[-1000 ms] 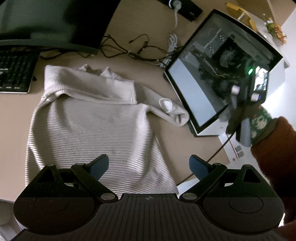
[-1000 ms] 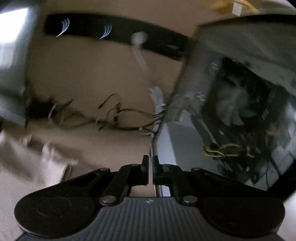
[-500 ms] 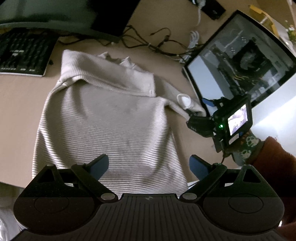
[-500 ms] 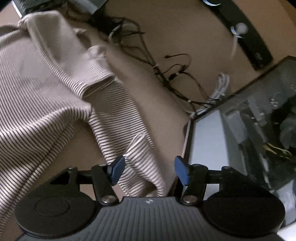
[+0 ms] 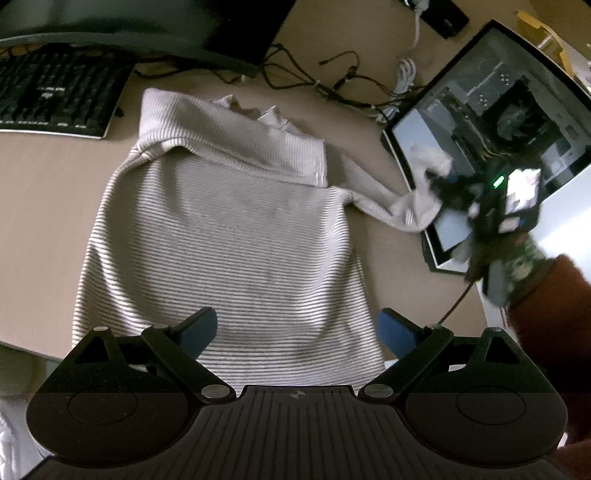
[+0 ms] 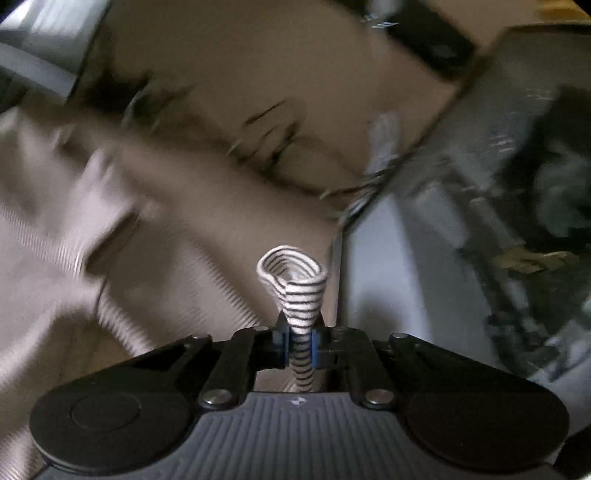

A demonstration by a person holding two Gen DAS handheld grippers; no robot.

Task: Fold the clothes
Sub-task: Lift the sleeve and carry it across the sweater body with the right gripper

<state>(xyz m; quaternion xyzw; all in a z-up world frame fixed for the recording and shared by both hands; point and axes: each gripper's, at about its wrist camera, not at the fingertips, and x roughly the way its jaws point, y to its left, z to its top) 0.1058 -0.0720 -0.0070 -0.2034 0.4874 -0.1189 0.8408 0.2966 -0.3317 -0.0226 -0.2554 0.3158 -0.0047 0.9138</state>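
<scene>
A cream striped long-sleeve shirt (image 5: 229, 236) lies flat on the tan desk (image 5: 48, 192), its top edge folded down. Its right sleeve (image 5: 388, 206) stretches out to the right. My left gripper (image 5: 297, 330) is open and empty, hovering over the shirt's lower hem. My right gripper (image 6: 299, 345) is shut on the striped sleeve cuff (image 6: 295, 280), which sticks up between the jaws. In the left wrist view the right gripper (image 5: 439, 188) holds the cuff lifted at the sleeve's end, beside the computer case.
A glass-sided computer case (image 5: 491, 122) stands at the right, close to the sleeve. A black keyboard (image 5: 55, 96) and a monitor base (image 5: 147, 33) are at the back left. Tangled cables (image 5: 332, 81) and a power strip (image 5: 443, 14) lie behind the shirt. The desk's front edge (image 5: 26, 350) is near the hem.
My right gripper has closed on the sleeve cuff and lifted it off the desk. My left gripper stays open over the hem.
</scene>
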